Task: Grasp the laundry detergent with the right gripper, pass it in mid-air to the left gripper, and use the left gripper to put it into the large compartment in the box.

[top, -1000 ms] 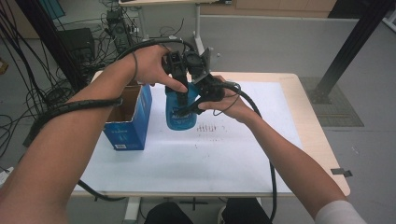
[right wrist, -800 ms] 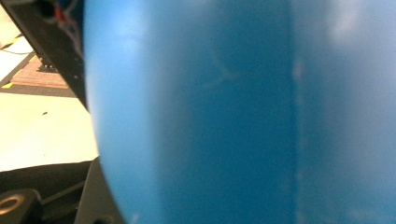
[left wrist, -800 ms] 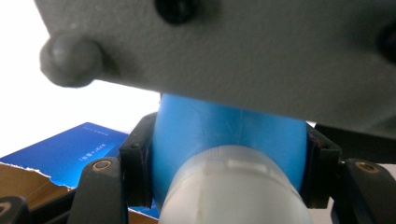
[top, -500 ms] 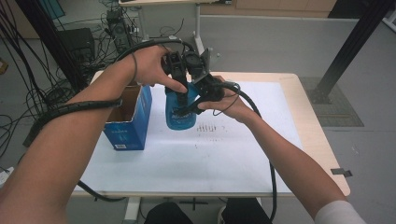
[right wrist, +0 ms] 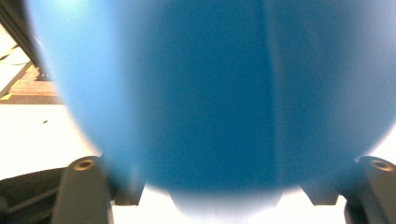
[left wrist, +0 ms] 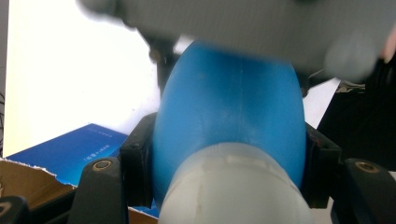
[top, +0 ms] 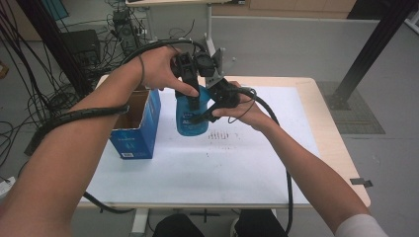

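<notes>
Both grippers clamp one blue bottle [top: 191, 116] above the table [top: 306, 148]: left gripper [top: 190, 84] at its neck, right gripper [top: 210, 111] on its body. Label unreadable, cap blurred.

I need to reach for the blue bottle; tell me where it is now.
In the high view the blue bottle stands mid-table on the white sheet, just right of the open blue box, gripped by the left tool and right tool.

On my surface [top: 306, 89] there's a white sheet [top: 212, 163] with some small dark marks [top: 223, 135] near the middle. An open blue cardboard box [top: 136, 131] sits at its left edge. Black cables [top: 29, 74] are tangled on the floor beyond.
</notes>
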